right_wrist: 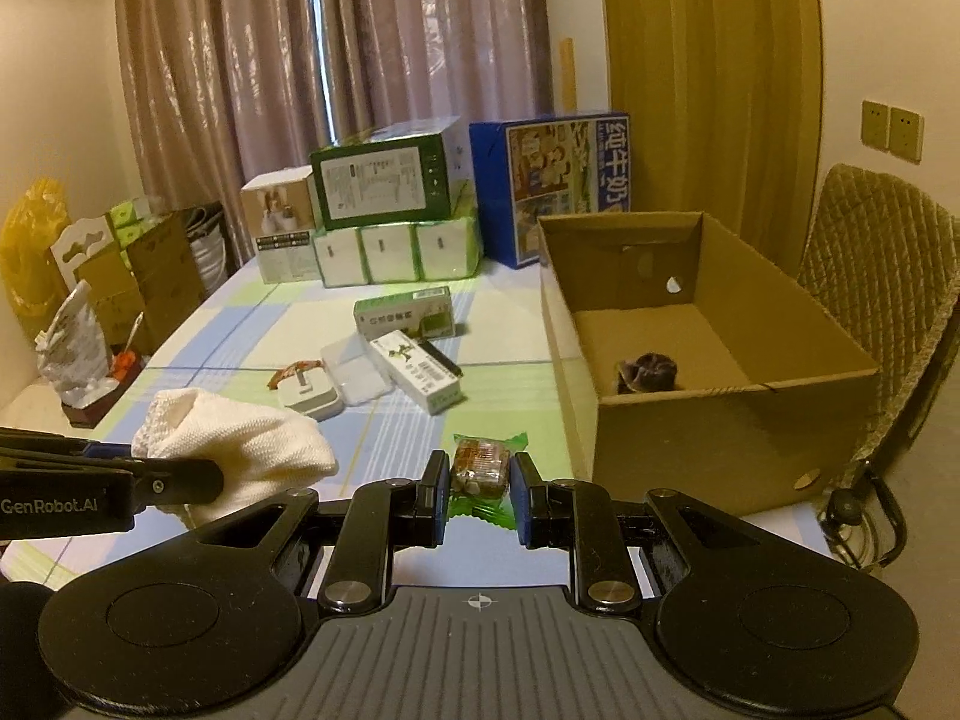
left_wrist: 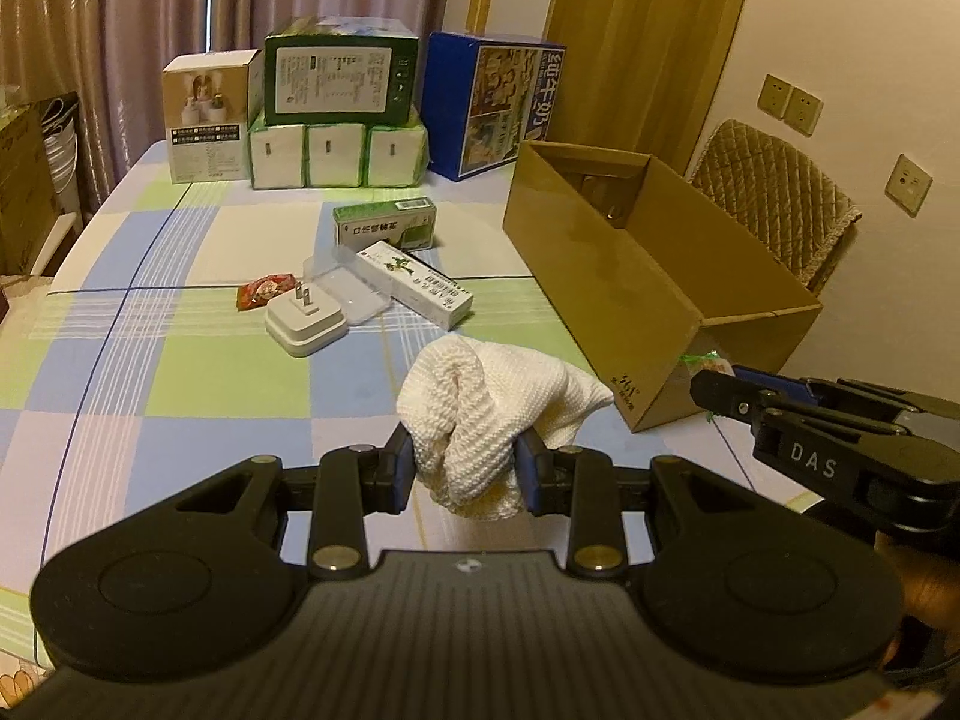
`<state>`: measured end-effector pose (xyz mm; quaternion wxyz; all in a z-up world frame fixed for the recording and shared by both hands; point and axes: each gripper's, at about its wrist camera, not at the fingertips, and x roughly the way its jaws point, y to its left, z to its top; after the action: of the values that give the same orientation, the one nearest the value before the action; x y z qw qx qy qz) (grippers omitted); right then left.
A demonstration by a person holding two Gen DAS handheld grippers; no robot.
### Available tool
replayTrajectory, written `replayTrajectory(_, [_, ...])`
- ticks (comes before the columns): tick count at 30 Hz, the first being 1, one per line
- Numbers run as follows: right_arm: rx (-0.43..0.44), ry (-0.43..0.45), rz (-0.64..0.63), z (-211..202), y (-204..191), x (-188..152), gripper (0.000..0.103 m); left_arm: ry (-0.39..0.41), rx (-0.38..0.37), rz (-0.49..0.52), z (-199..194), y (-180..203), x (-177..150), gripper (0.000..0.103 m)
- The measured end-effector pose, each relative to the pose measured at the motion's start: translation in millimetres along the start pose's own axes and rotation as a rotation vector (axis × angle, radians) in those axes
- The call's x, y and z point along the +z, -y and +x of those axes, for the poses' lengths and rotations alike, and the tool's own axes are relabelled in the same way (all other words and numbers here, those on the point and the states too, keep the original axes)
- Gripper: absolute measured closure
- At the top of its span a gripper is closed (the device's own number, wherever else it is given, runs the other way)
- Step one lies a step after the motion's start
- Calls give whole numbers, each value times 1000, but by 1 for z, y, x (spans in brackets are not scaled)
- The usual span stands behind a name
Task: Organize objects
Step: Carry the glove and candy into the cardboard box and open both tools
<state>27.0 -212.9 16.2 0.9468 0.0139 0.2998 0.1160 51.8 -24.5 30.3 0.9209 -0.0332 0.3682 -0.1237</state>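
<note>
While the left gripper (left_wrist: 463,461) has its jaws squeezed on a bunched white cloth (left_wrist: 492,414), the right gripper (right_wrist: 480,495) pinches a green-wrapped snack (right_wrist: 483,468) dead center between its pads. Both sit just short of the box (right_wrist: 708,360), cloth off to its left.

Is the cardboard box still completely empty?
No, one small dark object already lies on the floor of the cardboard box.

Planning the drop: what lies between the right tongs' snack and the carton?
Nothing: in the right wrist view, only bare tablecloth separates the snack from the carton.
</note>
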Motion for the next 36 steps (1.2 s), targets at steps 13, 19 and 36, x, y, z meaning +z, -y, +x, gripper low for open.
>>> replayTrajectory(13, [-10, 20, 16, -12, 11, 5, 85, 8, -4, 21, -6, 11, 4, 75])
replayTrajectory(19, [-19, 24, 27, -14, 19, 7, 85, 7, -8, 33, -5, 16, 6, 75])
replayTrajectory(36, [-110, 45, 66, -29, 74, 24, 85, 4, -88, 98, 12, 60, 27, 75])
